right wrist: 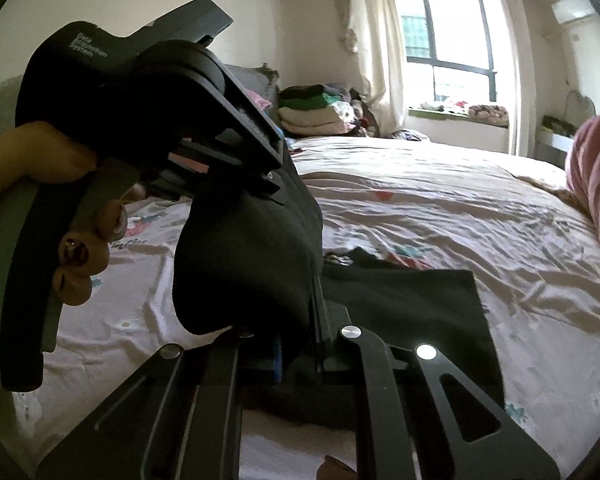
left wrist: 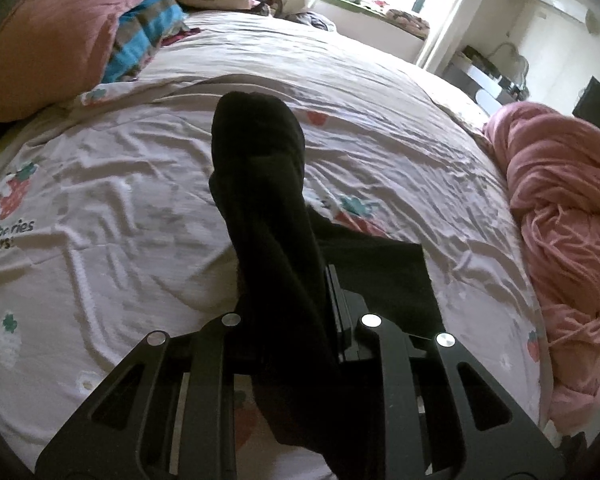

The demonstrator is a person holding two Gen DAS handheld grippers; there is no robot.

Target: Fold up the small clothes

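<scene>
Both grippers, left [left wrist: 332, 312] & right [right wrist: 316, 320], pinch black sock [left wrist: 260, 184] mid-frame, lifted; next: fold onto bed [left wrist: 100, 208].

Sock [left wrist: 260, 184] raised above the bed sheet [left wrist: 112, 208], pinched in both grippers, flat cloth [left wrist: 384, 276] on the sheet just right of it, pillow [left wrist: 48, 36] far left, bunched blanket [left wrist: 564, 208] at right edge, folded stack [right wrist: 316, 114] behind the bed, window [right wrist: 444, 44] beyond.

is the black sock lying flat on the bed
No, the black sock is lifted off the strawberry-print sheet, pinched in the left gripper, while a separate black cloth lies flat beneath.
</scene>
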